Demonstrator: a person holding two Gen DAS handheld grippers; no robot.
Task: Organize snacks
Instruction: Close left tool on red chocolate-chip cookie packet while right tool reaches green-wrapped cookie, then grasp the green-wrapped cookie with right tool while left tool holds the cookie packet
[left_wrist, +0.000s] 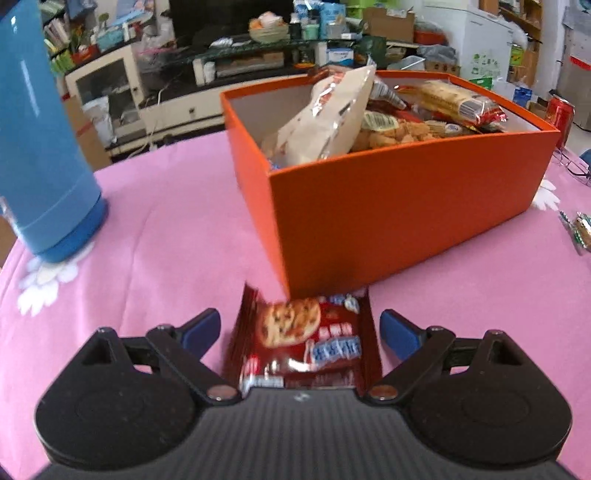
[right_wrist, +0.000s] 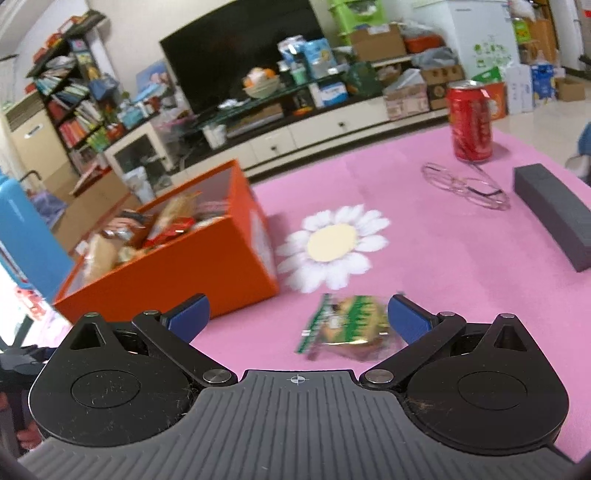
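Each black two-finger gripper, the left (left_wrist: 300, 328) and the right (right_wrist: 298, 314), has blue fingertip pads (left_wrist: 202, 328), silver pivot screws and a ribbed grey base marked with a small crosshair.

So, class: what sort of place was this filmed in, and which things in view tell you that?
Most likely a home living room. A large dark television stands on a low white media cabinet, a crowded bookshelf stands to its left, and the pink flowered tablecloth holds a soda can.

Orange box (left_wrist: 388, 221) on pink, white-daisy-printed cloth (right_wrist: 424, 229); red cookie packet (left_wrist: 306, 343), green wrapper (right_wrist: 347, 325), blue flask (left_wrist: 40, 147).
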